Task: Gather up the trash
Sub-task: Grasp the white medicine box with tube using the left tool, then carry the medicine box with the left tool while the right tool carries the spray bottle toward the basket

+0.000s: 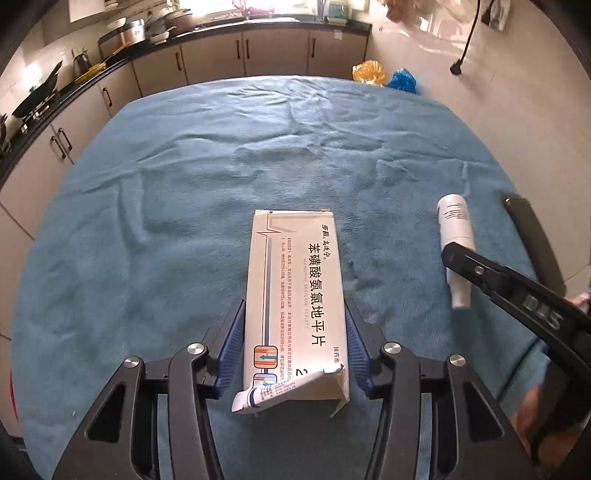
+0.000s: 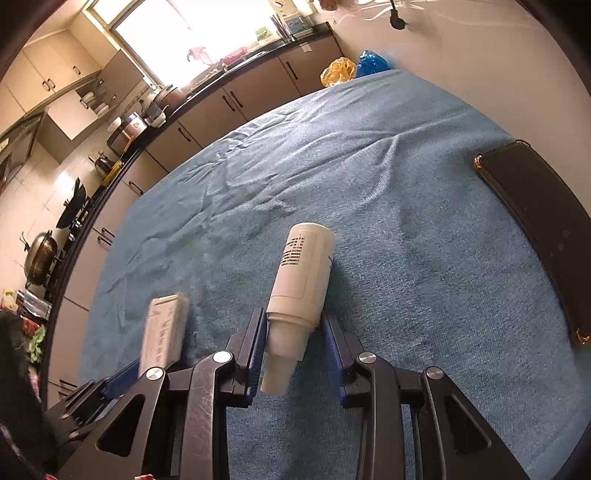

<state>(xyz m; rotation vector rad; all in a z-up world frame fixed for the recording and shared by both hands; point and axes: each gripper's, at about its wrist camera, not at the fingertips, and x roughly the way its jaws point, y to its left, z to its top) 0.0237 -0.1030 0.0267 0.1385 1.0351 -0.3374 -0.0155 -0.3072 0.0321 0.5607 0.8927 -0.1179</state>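
Here, left gripper (image 1: 295, 328) jaws clamp the medicine box (image 1: 295, 295) (flap torn open) — right gripper (image 2: 295, 343) jaws grip the white bottle (image 2: 301, 280)

**Two wrist cameras, both aimed steeply down at the blue-covered tabletop**

Left wrist: mounted just behind the fingers (image 1: 236, 339), looking steeply down and forward across the blue cloth (image 1: 221, 166); very near the medicine box (image 1: 295, 295) at 6 o'clock; kitchen counter (image 1: 221, 31) at 12 o'clock.

Right wrist: same mounting, rolled so the counter (image 2: 236, 74) climbs toward 11 o'clock; close on the white bottle (image 2: 299, 284) at centre.

Shared: cloth, box (image 2: 164, 332) at 8 o'clock here, bottle (image 1: 456, 236) at 3 o'clock there, black phone (image 2: 535, 221), yellow bag (image 1: 369, 72) and blue bag (image 1: 402, 79).
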